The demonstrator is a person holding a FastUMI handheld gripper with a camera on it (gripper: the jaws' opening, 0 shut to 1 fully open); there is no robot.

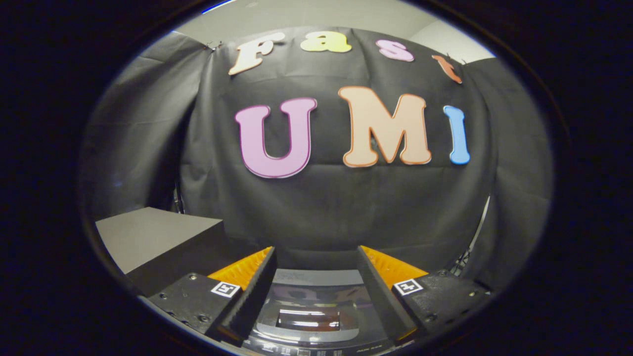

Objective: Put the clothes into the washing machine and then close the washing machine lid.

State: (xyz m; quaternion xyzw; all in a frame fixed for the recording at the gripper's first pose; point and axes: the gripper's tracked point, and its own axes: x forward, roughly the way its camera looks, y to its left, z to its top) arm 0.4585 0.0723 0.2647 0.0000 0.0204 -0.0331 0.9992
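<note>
Down at the near side, the claw (316,257) stands open, its two fingers spread wide apart and holding nothing. Between the fingers (252,291), and a little below them, lies the top of the washing machine (316,282). Its lid (316,309) is a dark, glossy pane that lies flat and closed, with a bright reflection across its middle. Along the lid's near side runs a strip of small printed markings, too small to make out. Neither finger touches the machine; both hang above it.

To the left of the claw, beside the left finger, sits a box-shaped block (158,237) with a pale grey top and dark sides. Whether it touches the machine cannot be told.

Beyond the fingers, the booth's black cloth wall (346,207) hangs across the far side, creased and draped, with a lighter wall visible above its top.
</note>
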